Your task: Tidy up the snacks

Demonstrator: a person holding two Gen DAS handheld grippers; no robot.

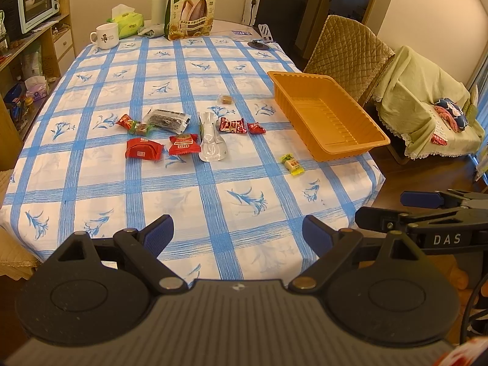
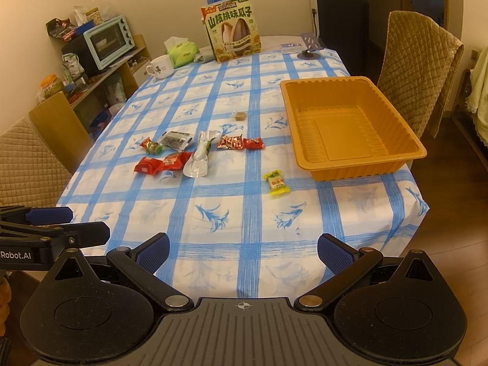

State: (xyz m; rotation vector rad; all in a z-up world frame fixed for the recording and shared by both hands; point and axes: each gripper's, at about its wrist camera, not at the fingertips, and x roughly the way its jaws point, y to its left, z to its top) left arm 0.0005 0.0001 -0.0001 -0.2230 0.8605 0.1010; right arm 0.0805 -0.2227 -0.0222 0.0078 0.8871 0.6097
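Left gripper (image 1: 238,231): spread wide, holding nothing, above near edge of checked surface (image 1: 91,189). Snacks loose mid-surface, left to right: red candy (image 1: 124,120); red packet (image 1: 143,148); dark packet (image 1: 167,119); second red packet (image 1: 183,144); silver pouch (image 1: 212,141); red-and-white wrapper (image 1: 232,125); small red candy (image 1: 255,127); yellow candy (image 1: 292,164), lying apart, near tray. Small brown piece (image 1: 225,99) farther back, possibly wrapped. Orange tray (image 2: 350,155): empty, at right edge. Right gripper (image 2: 244,251): spread wide, holding nothing.
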